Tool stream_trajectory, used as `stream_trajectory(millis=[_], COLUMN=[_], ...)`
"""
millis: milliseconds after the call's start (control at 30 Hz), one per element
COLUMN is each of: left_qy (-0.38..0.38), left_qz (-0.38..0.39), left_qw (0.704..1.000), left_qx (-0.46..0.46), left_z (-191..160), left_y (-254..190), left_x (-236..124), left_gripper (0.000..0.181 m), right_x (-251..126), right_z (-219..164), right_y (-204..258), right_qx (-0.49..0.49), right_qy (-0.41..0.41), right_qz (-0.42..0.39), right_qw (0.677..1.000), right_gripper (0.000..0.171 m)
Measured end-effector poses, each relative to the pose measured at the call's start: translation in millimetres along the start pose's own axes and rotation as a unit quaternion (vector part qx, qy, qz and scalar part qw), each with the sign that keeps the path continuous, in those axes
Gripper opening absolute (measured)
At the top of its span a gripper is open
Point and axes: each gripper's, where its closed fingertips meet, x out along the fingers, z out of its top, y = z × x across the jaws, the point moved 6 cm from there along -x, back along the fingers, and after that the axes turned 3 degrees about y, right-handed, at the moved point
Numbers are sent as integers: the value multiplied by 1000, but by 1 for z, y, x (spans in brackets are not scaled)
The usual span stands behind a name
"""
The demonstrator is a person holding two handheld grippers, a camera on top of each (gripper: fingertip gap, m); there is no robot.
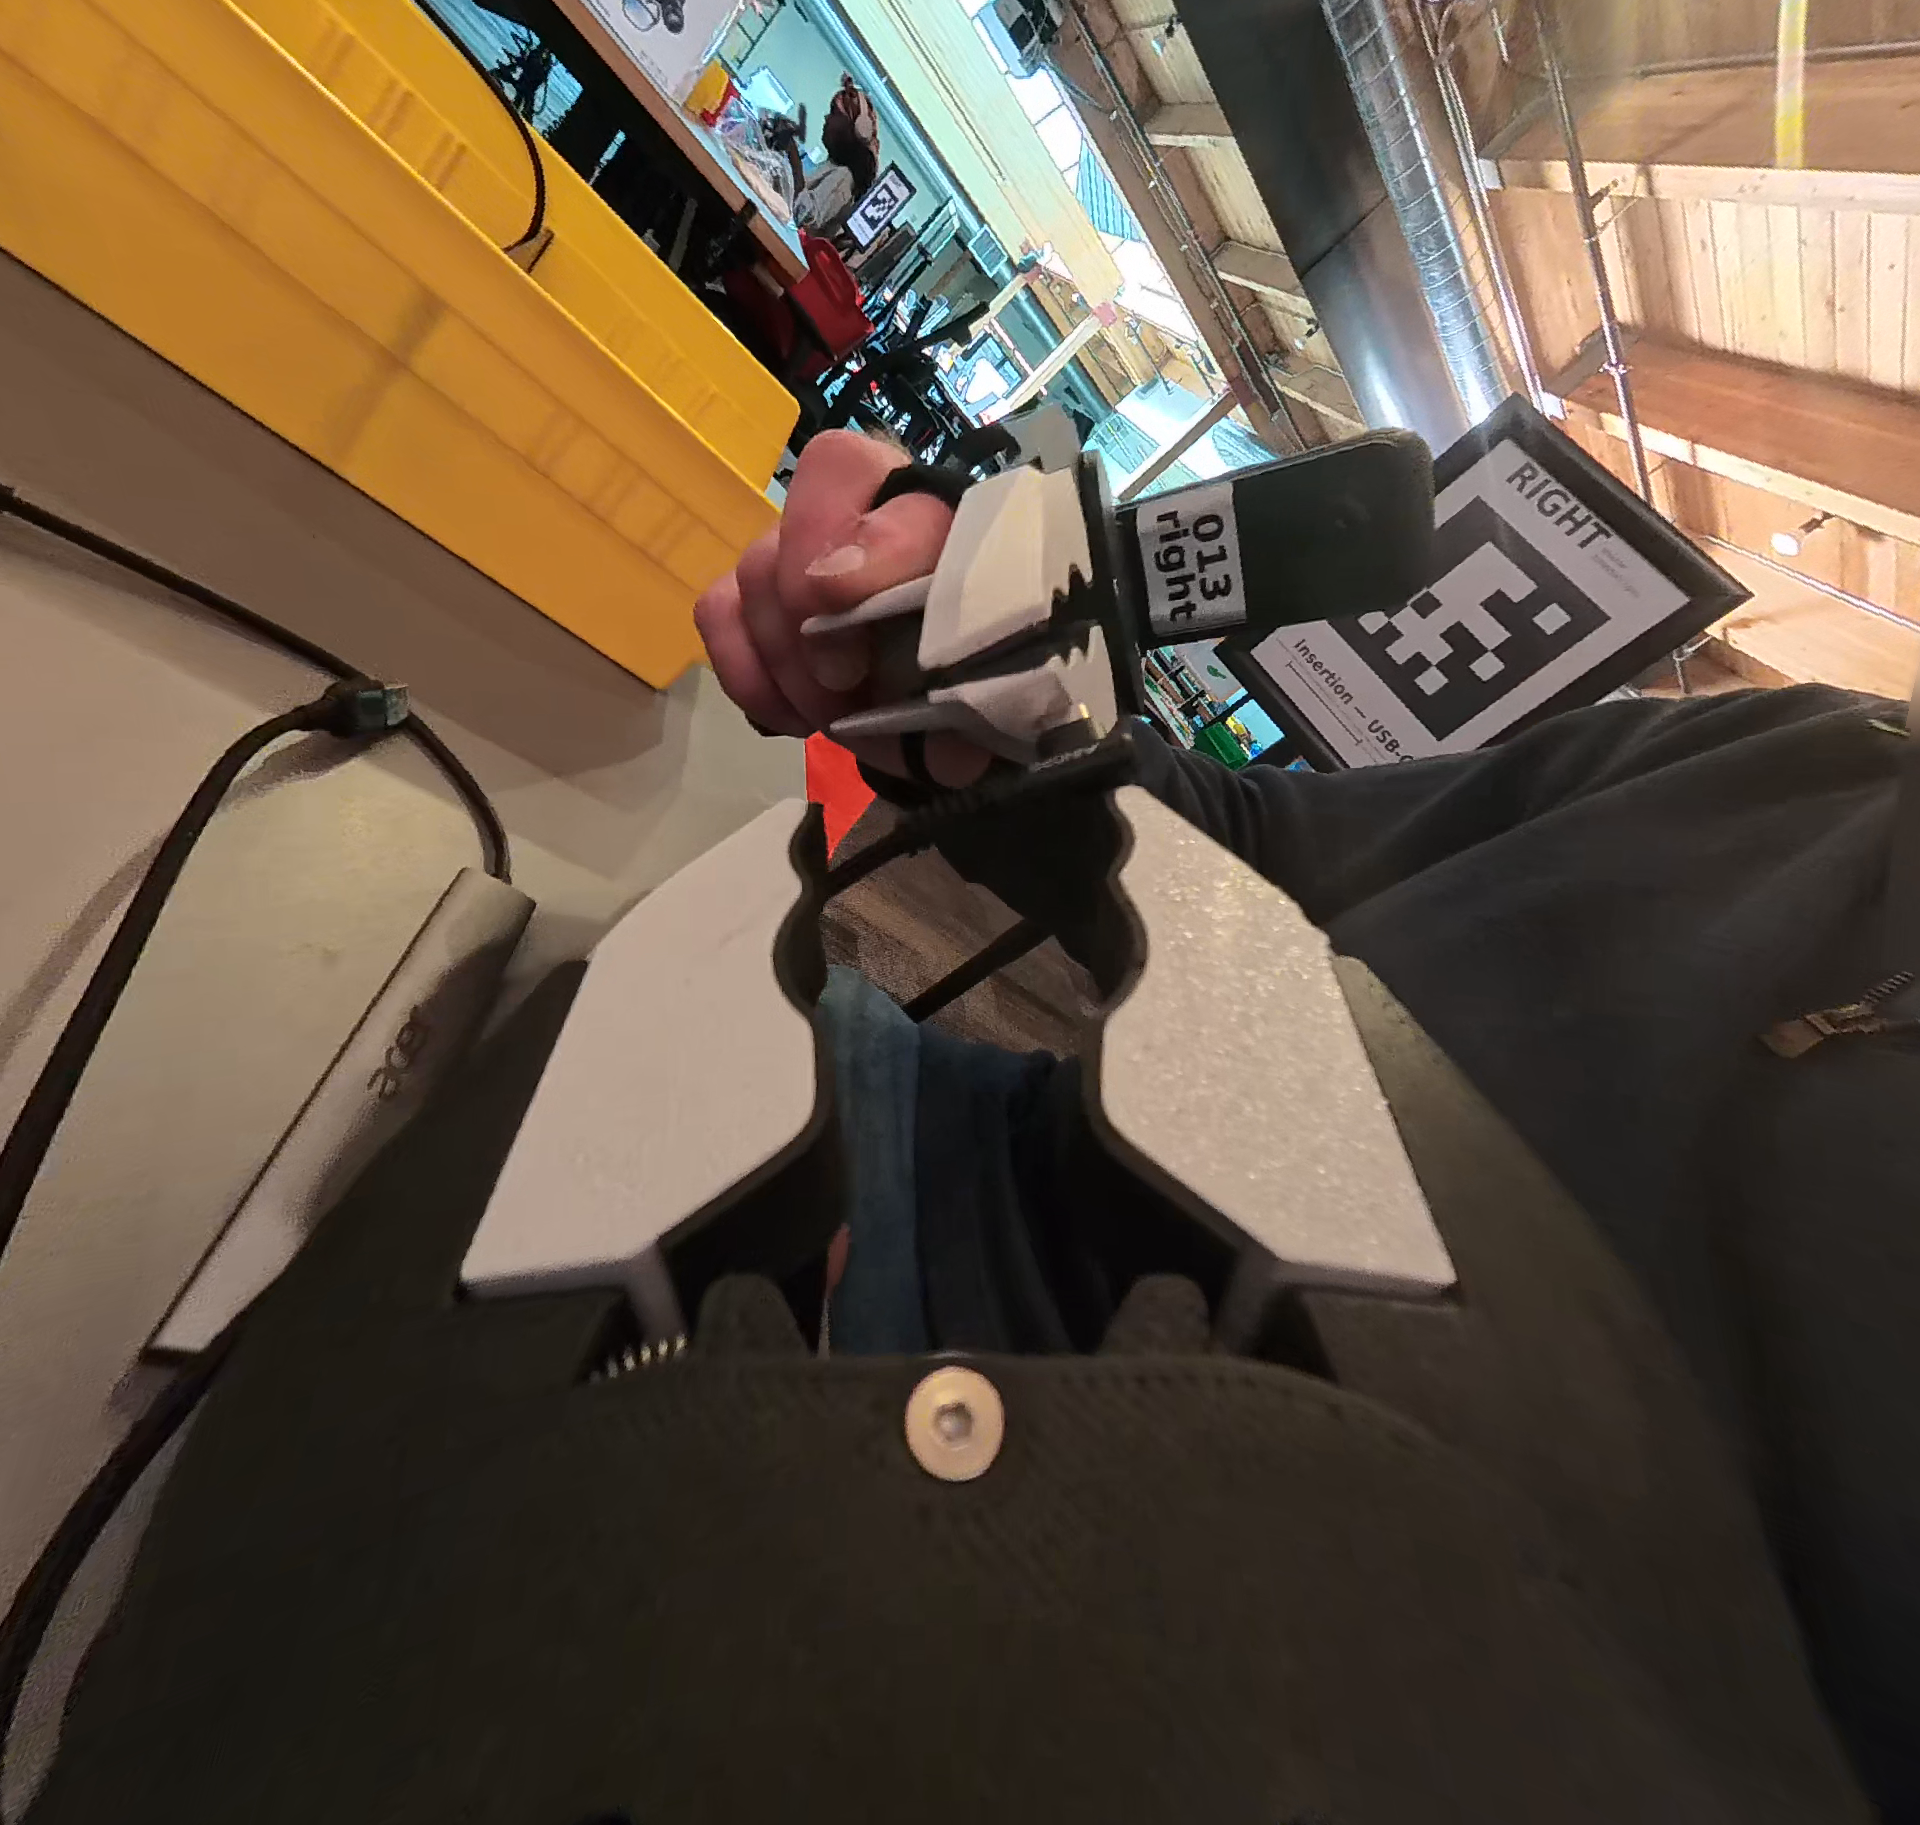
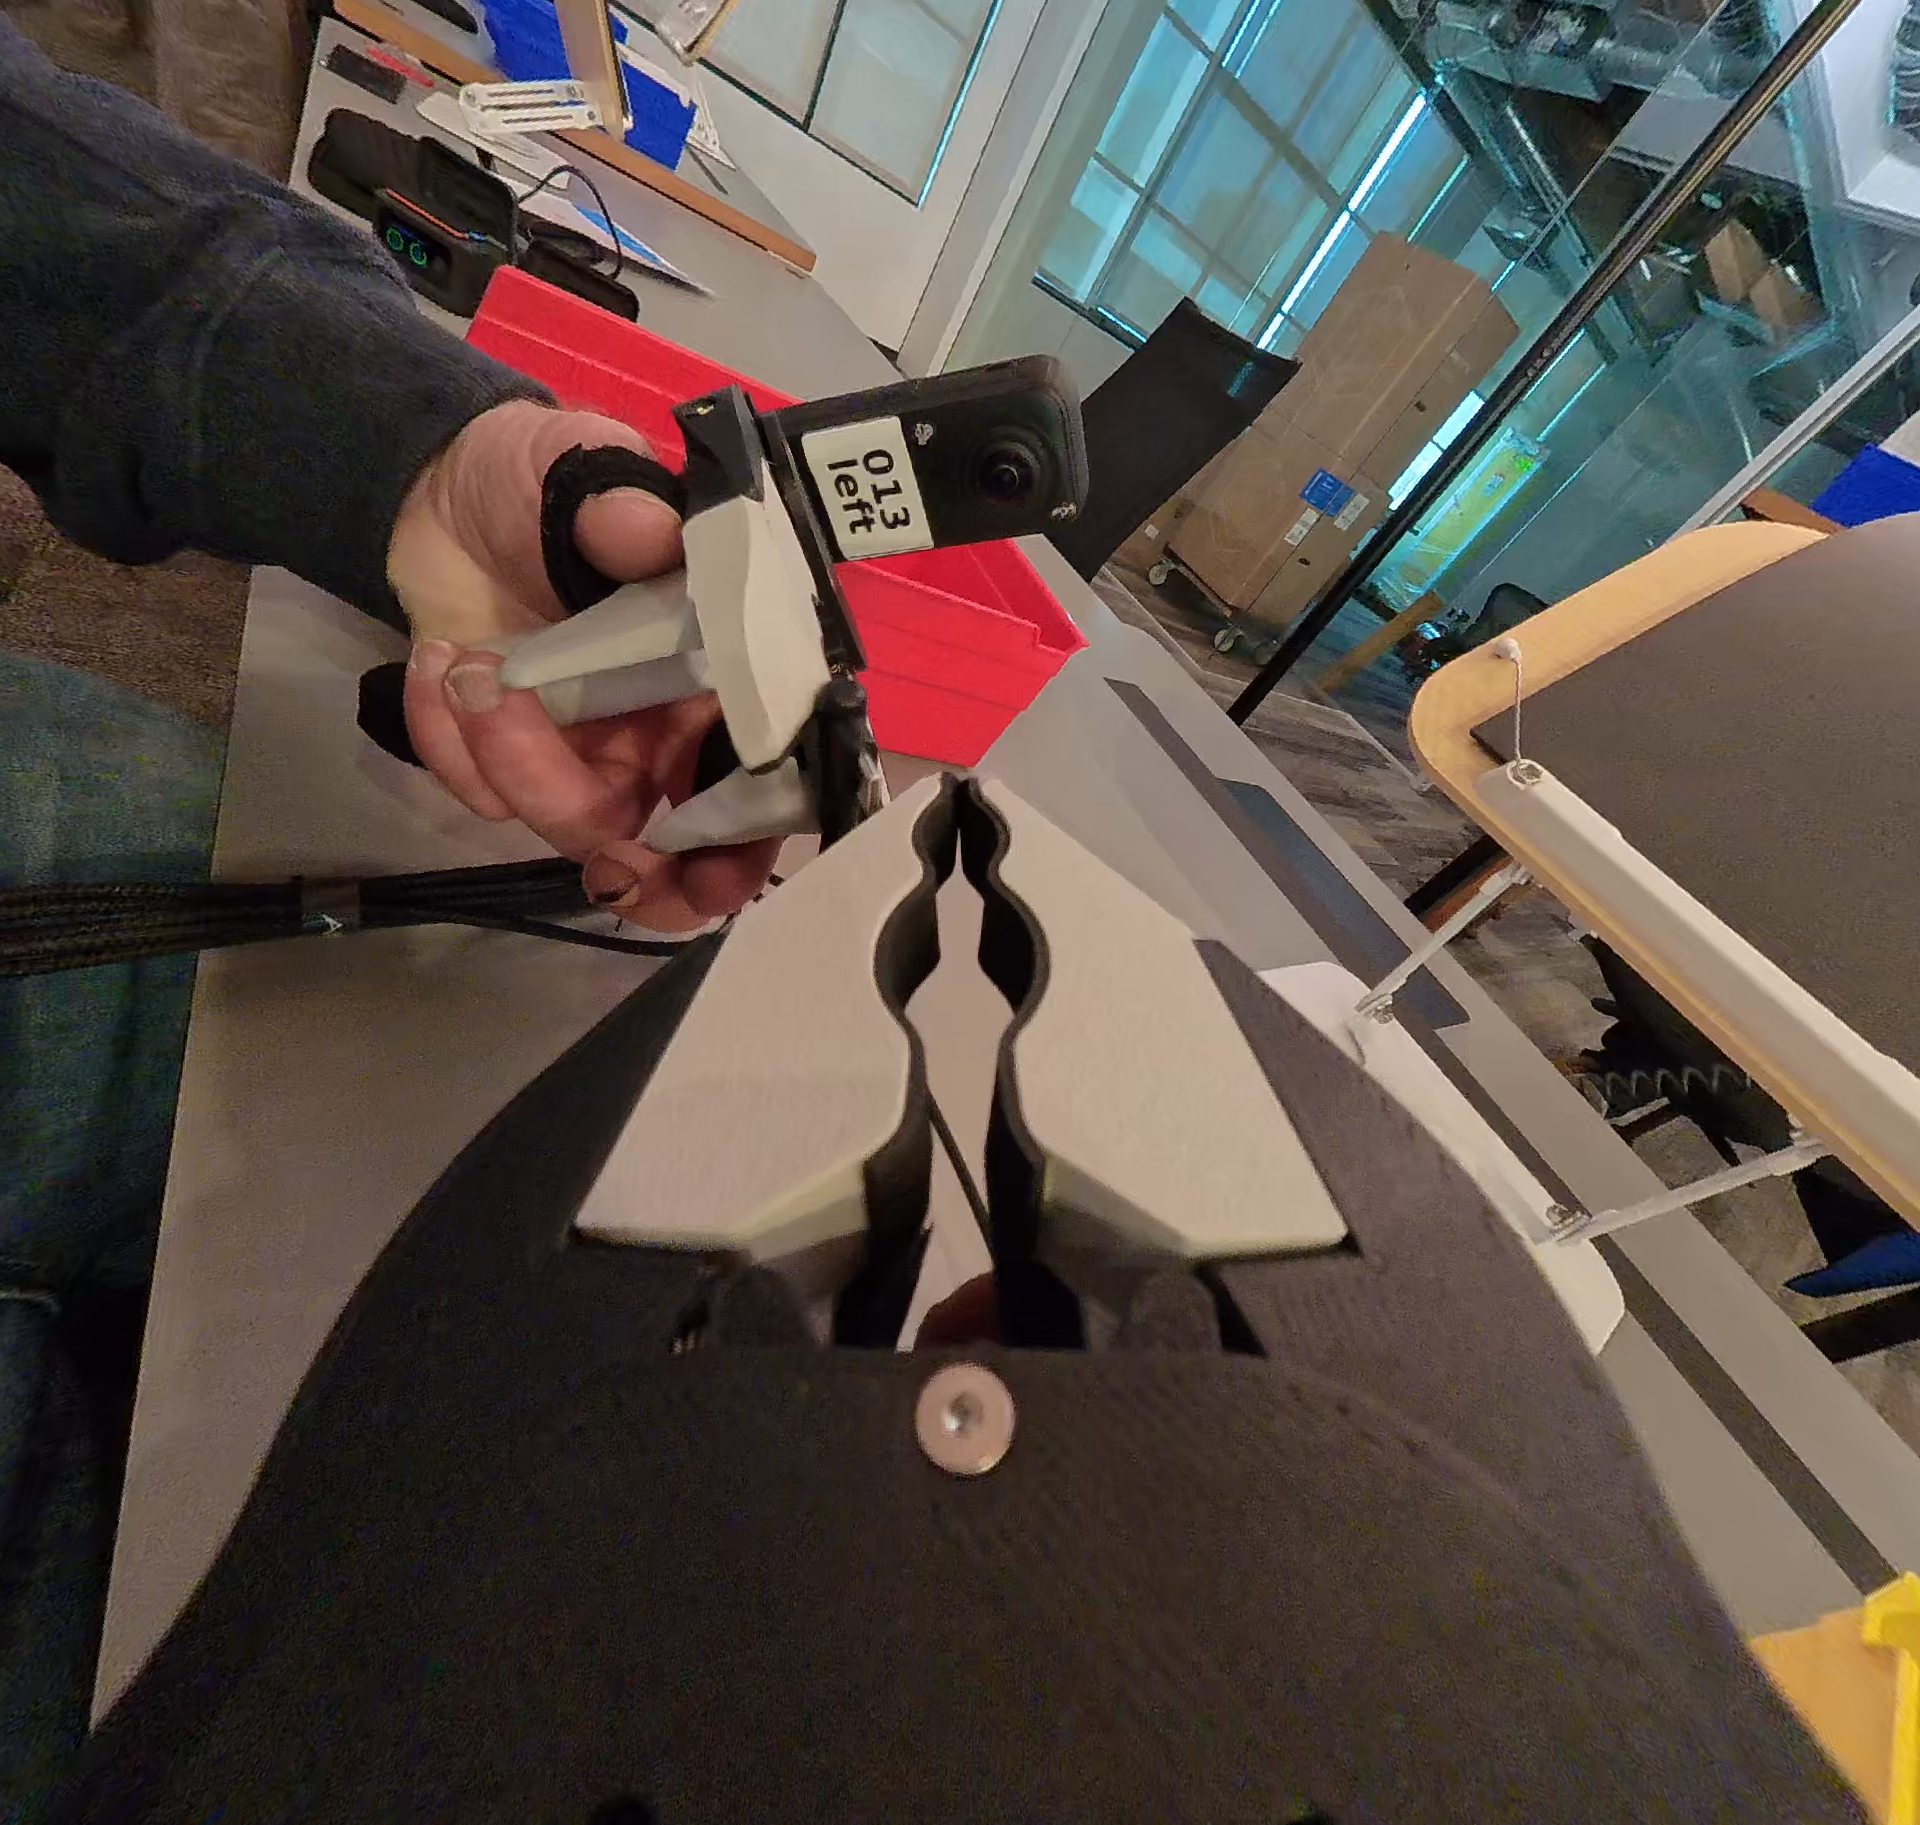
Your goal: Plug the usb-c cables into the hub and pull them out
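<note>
Black hub held in air, well off surface, long axis crosswise at left claw tips. Left claw spread; grip on hub unclear. Right claw pressed together on thin usb-c cable, tips right at hub, so likely the nearer one for the plug move.

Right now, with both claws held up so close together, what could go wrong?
1. The right claw is shut with its tip right beside the left claw. A small slip might knock them together and jar the black piece between them.
2. A thin cable runs between the right claw's fingers, and a cable bundle trails across the table. Pulling apart could snag or tug them.
</note>
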Motion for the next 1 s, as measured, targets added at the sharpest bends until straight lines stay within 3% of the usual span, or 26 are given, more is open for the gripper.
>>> stream_trajectory(millis=[300, 567, 667, 833, 1000], left_qy=[-24, 1, 12, 46, 10], left_qz=[40, 91, 98, 121, 88], left_qw=[999, 992, 990, 982, 991], left_qx=[21, 82, 102, 140, 95], left_z=[3, 2, 1, -3, 7], left_y=[8, 9, 7, 5, 3], left_x=[-8, -6, -4, 2, -3], left_gripper=[14, 8, 7, 7, 10], right_x=[-6, -12, -9, -4, -4], right_z=[-4, 0, -4, -6, 5], right_y=[-4, -11, -10, -4, -5], right_qx=[43, 182, 220, 208, 130], right_qy=[10, -15, 3, 23, 8], right_qz=[29, 104, 127, 134, 87], right_qw=[999, 978, 967, 969, 988], right_gripper=[0, 23, 20, 7, 5])
